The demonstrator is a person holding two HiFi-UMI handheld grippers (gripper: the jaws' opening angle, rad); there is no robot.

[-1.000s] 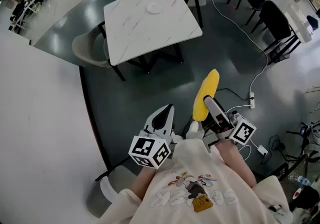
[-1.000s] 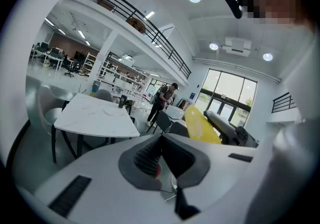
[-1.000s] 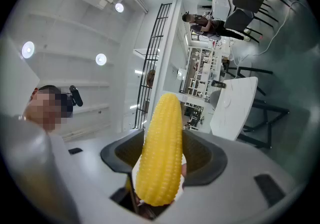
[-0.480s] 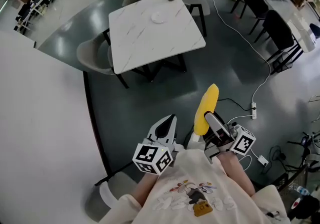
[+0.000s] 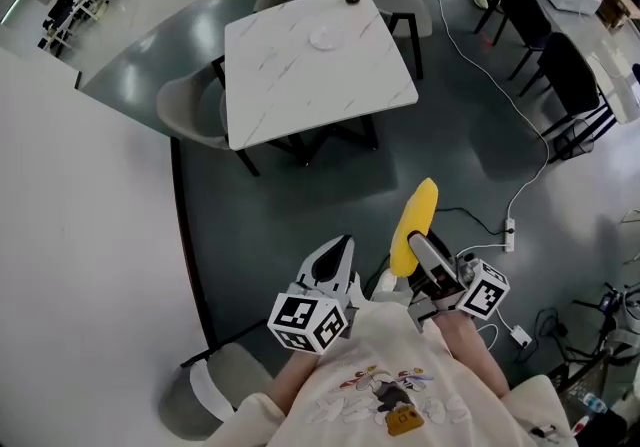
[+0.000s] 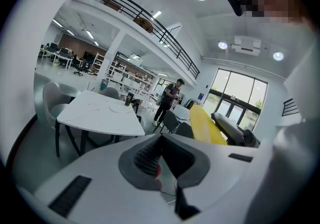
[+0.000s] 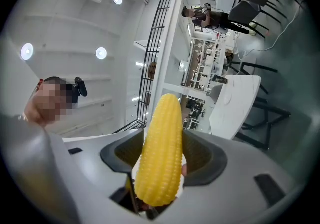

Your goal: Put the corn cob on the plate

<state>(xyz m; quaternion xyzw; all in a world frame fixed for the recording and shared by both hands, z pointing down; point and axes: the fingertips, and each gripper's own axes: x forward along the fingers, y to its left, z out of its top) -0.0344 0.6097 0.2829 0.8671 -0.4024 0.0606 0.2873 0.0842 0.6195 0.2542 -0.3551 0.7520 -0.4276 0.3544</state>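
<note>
The corn cob is gripped at its lower end by the right claw, its tip pointing forward over the floor. It is well apart from the white marble surface, where the plate lies toward the far side. The left claw is closed on nothing. The carry likely calls for a steady squeeze, then lowering the cob flat across the plate's middle before letting go.

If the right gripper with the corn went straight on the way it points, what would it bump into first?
Probably nothing soon: the right gripper points its corn past the table, whose near corner lies just beside that line. Depth is unclear.
</note>
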